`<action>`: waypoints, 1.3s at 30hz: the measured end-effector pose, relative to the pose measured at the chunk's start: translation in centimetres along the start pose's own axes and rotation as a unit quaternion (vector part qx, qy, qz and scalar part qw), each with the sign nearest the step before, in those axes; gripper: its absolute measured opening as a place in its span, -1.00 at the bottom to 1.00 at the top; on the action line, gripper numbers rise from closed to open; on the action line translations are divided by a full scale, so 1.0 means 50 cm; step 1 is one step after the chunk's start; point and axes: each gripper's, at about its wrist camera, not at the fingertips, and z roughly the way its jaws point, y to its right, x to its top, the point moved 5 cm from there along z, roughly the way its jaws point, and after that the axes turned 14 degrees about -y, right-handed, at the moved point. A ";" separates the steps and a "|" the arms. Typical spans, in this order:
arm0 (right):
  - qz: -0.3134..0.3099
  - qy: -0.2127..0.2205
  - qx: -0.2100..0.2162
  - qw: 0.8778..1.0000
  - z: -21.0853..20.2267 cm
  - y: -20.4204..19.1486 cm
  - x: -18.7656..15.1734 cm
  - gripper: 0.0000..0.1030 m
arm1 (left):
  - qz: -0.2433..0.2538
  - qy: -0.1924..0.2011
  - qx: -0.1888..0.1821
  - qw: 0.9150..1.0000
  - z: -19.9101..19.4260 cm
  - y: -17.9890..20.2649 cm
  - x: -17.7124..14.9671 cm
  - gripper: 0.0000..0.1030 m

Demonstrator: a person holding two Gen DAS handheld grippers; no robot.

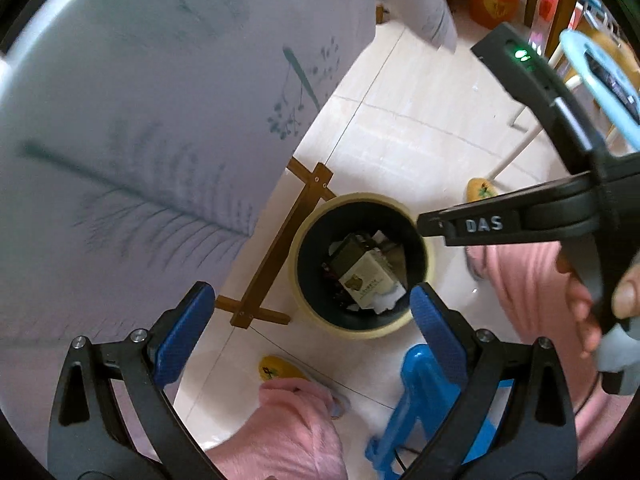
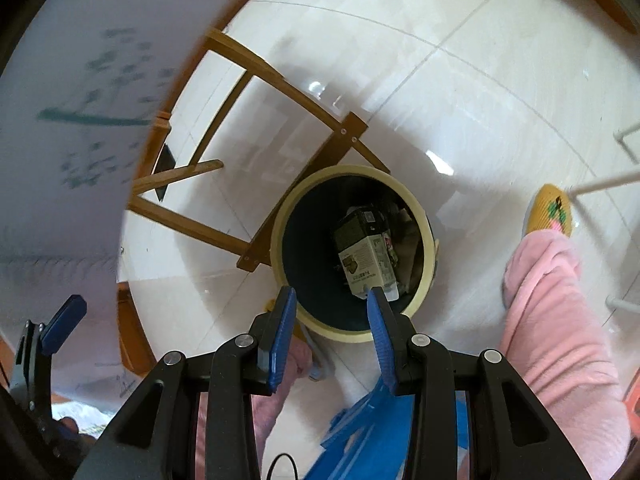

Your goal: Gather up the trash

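Observation:
A round bin with a cream rim stands on the tiled floor, below both grippers. Inside its dark liner lie a green-and-white carton and scraps of white paper. My left gripper hangs above the bin's near side, its blue pads wide apart with nothing between them. My right gripper hovers over the bin's near rim, open with a narrower, empty gap. One of its black fingers shows in the left wrist view, over the bin's right edge.
A table under a pale leaf-print cloth fills the left, with its wooden legs beside the bin. A blue plastic stool, the person's pink trouser legs and yellow slippers crowd the near floor.

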 end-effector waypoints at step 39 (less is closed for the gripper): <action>-0.251 0.276 -0.052 0.926 -0.746 -0.546 -0.399 0.17 | -0.376 0.174 0.010 0.910 -0.651 -0.324 -0.217 0.89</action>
